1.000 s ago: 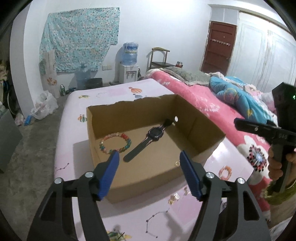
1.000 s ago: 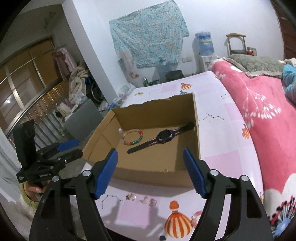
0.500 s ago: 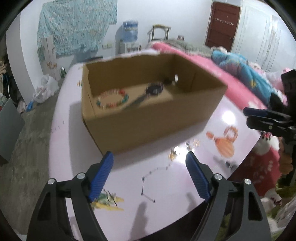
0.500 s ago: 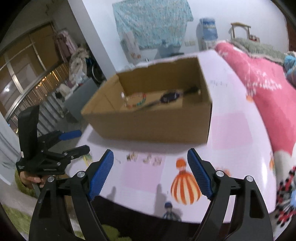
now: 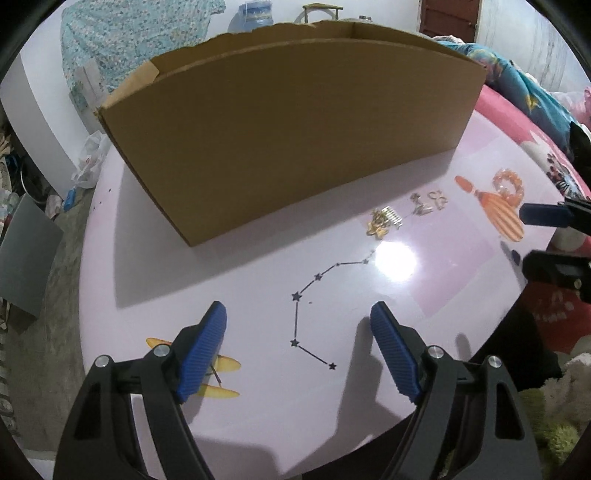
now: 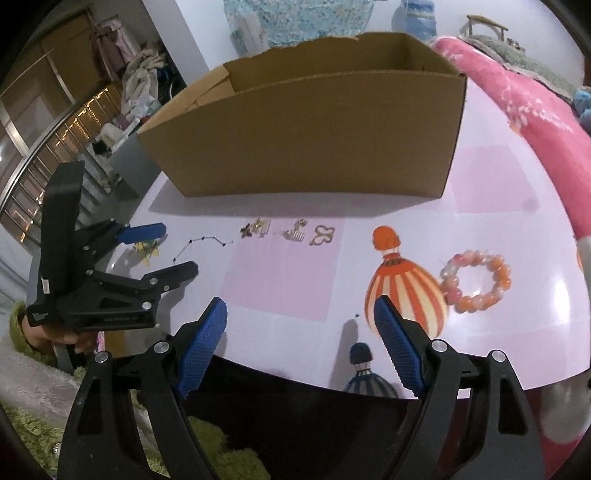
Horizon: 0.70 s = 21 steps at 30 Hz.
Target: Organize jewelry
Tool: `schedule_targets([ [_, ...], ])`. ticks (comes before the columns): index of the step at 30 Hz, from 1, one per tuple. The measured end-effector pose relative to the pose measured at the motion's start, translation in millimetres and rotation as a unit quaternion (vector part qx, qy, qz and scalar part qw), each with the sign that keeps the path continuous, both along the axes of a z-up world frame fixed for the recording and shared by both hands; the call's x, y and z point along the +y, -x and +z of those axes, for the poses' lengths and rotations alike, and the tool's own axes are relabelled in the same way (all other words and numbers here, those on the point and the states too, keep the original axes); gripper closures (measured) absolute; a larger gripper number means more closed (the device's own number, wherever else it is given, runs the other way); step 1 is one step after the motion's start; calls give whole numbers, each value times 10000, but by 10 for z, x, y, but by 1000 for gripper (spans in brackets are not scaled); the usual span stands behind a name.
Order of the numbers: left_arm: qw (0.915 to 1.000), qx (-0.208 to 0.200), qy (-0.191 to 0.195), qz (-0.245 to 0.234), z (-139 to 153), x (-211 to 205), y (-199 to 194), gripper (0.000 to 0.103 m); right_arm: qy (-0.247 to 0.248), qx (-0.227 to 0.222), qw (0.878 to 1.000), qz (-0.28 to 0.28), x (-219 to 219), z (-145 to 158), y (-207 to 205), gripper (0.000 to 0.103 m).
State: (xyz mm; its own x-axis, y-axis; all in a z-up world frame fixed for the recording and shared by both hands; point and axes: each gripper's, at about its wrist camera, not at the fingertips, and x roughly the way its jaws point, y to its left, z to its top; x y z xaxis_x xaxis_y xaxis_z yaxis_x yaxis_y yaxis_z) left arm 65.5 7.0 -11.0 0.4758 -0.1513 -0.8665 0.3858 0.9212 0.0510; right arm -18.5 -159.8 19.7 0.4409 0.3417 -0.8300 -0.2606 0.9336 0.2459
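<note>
Both claws stand wide open, nothing between the blue pads. Left claw (image 5: 297, 347) hovers over bare surface in front of the brown open-topped cardboard box (image 5: 288, 122); right claw (image 6: 301, 345) hovers at the near edge of the same surface.

Landmark: the box. Loose jewelry lies in a row on the glossy pink printed surface (image 6: 280, 280), just in front of the box's near wall:
- small gold hair clip with a bow (image 6: 255, 228), nearest the left claw's side
- small gold and silver comb clip (image 6: 295, 232), beside it
- gold butterfly-outline piece (image 6: 324, 234), next along
- round bracelet of pink and orange beads (image 6: 476, 280), well apart from the box, towards the right end of the row, beside the printed orange balloon

Key relation: the bracelet lies ahead and to the right of the right claw, flat, a ring with no long axis. The right hand is judged the nearer for it. The small gold pieces (image 5: 384, 221) lie ahead and right of the left claw, between the two claws; the row's long axis runs parallel to the box's near wall.

The box interior is hidden from both views.

Room: a bed with a pink floral blanket (image 6: 517, 92) beyond the box's right end; a blue patterned cloth on the white wall (image 5: 122, 40) behind the box; a water dispenser bottle (image 5: 255, 14) near it; green shaggy rug (image 6: 207, 454) below the surface edge.
</note>
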Motion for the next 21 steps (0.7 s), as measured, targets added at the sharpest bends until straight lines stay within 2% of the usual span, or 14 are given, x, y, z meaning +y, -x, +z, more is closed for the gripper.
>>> schedule_targets([
  [8, 9999, -51, 129, 101, -3, 56, -50, 24, -103, -3, 9997, -233, -138, -12, 16, 25],
  [12, 9993, -168, 332, 64, 72, 30, 10, 25, -178, -2, 9993, -338, -217, -18, 13, 25],
  [17, 9973, -364, 616, -131, 168, -53, 37, 25, -201, -95, 9990, -388, -213, 12, -32, 26],
  [21, 9962, -444, 683, -322, 178, -178, 15, 26, -191, -177, 9989, -402, -173, 14, -67, 31],
])
